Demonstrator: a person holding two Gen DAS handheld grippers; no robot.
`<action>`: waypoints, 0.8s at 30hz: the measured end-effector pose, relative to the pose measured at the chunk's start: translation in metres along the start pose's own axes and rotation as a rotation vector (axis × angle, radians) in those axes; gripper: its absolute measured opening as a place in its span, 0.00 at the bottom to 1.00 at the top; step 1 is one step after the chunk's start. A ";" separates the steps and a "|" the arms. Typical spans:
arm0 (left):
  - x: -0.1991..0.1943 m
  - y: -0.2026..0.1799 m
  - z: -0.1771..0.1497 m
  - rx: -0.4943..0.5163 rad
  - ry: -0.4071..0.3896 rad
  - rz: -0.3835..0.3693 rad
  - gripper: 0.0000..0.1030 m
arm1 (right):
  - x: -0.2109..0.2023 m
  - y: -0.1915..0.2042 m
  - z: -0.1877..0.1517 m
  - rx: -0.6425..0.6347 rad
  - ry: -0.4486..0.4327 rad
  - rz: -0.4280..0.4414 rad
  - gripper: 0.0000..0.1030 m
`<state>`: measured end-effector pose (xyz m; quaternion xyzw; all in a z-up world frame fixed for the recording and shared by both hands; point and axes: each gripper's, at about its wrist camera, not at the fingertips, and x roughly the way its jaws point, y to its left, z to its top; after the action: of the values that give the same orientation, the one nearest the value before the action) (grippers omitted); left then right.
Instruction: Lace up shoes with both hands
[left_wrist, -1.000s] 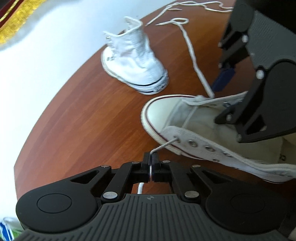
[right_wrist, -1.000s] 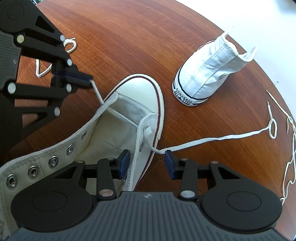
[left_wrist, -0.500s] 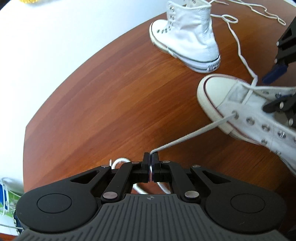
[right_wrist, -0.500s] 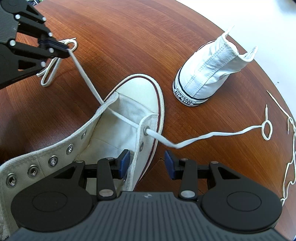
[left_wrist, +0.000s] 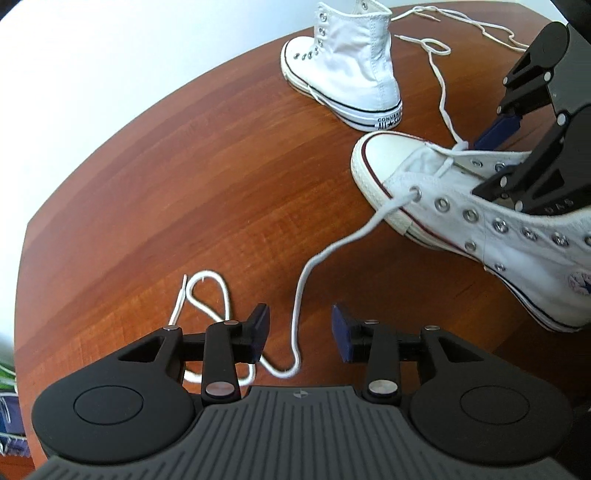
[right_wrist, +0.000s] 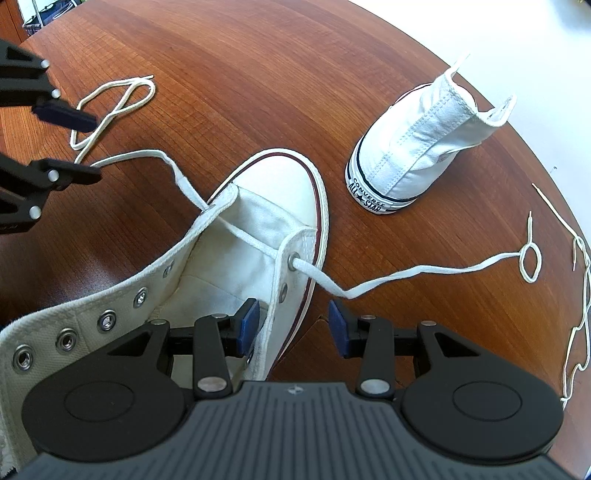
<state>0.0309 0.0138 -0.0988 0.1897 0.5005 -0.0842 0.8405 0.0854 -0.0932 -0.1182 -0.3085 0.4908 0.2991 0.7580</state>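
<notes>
Left gripper (left_wrist: 300, 334): jaws have just been opening and now stand apart, the lace (left_wrist: 334, 246) lying slack on the table (left_wrist: 155, 192) between the pads, neither pad pressing it; from there the lace runs up and right to the lowest eyelet on the near side of the shoe (left_wrist: 476, 210), so its free length lies roughly along the gripper's forward line, a loose loop coiled to the left of the jaws; left hand tilted steeply down over the table, well apart from the shoe. Further right, the shoe points its toe away, long axis toward the right gripper (right_wrist: 291, 326); its jaws stand open astride the right eyelet flap, not visibly pinching it; the other lace end trails right from that side's eyelet, nearer this hand. Second shoe (right_wrist: 424, 147) stands unlaced beyond.
</notes>
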 end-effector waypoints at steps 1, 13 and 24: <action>-0.001 0.001 -0.001 -0.006 0.004 0.005 0.39 | 0.000 0.000 0.000 0.002 -0.001 0.000 0.42; 0.000 0.023 -0.005 -0.032 0.017 0.092 0.40 | -0.010 0.002 -0.001 0.029 -0.025 0.016 0.42; 0.023 0.063 0.001 0.019 0.054 0.165 0.39 | -0.040 0.008 -0.004 0.026 -0.072 0.027 0.41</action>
<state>0.0637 0.0720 -0.1041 0.2405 0.5048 -0.0143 0.8289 0.0635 -0.0972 -0.0839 -0.2811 0.4712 0.3138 0.7749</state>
